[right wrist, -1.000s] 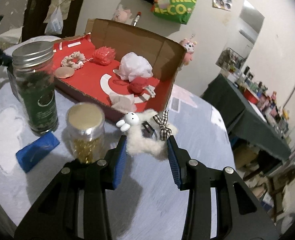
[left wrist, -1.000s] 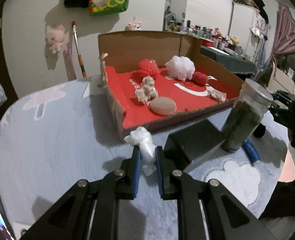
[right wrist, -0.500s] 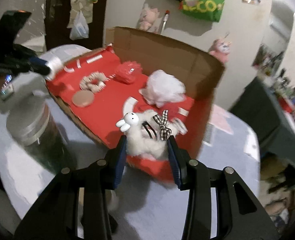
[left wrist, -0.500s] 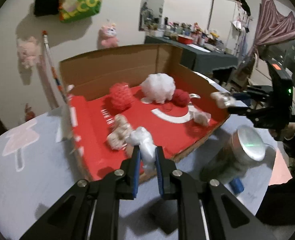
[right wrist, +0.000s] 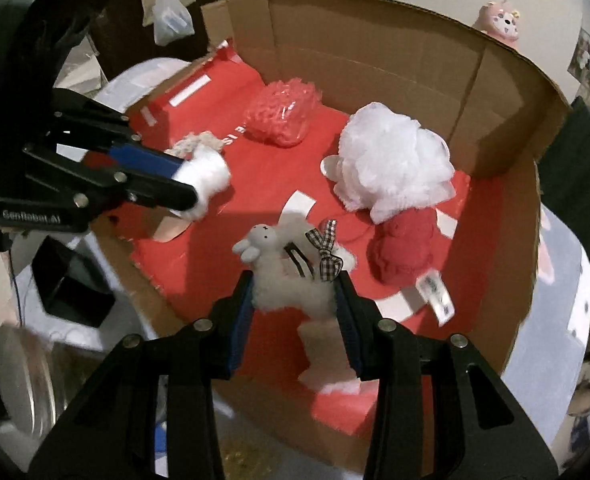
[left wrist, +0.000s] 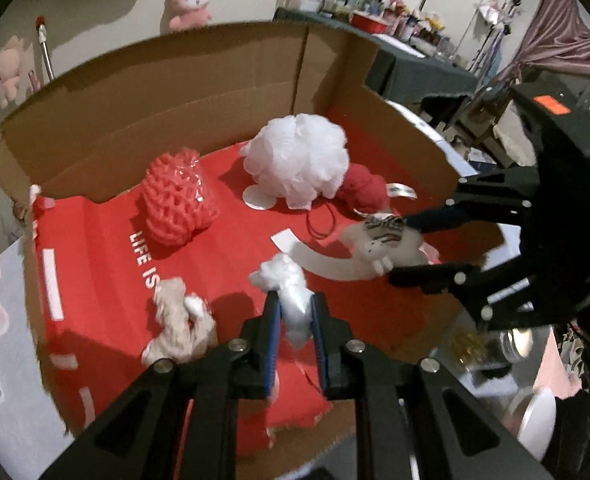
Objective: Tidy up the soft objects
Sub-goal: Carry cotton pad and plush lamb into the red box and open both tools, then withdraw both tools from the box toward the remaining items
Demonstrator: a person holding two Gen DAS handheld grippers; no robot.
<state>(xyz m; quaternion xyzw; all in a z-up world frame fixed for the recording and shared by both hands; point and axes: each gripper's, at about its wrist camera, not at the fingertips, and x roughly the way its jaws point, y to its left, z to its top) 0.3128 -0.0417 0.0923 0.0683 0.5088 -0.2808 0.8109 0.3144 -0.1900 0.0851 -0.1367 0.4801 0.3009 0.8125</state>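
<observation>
The left claw (left wrist: 297, 312) is clamped on a small white cloth wad (left wrist: 287, 284), its blue pads pinching the wad's lower half so the crumpled top sticks out ahead of the tips. The right claw (right wrist: 295, 300) grips a fluffy white bunny toy (right wrist: 291, 276) with a checked bow, head and ears poking forward and left. Both loads hang above the red floor of the cardboard box (right wrist: 375, 40), near its front edge (neither seems to touch the floor yet, though that is hard to tell).

Directly beneath and ahead of each claw lies bare red lining, so the coming release looks like a straight drop. The left claw sits toward the box's left front corner, just beside a beige rope toy (left wrist: 179, 324); the right claw is nearer the middle, with a dark red plush (right wrist: 405, 244) just to its right. Farther back rest a white bath pouf (right wrist: 395, 164) and a red mesh sponge (right wrist: 283, 116).
</observation>
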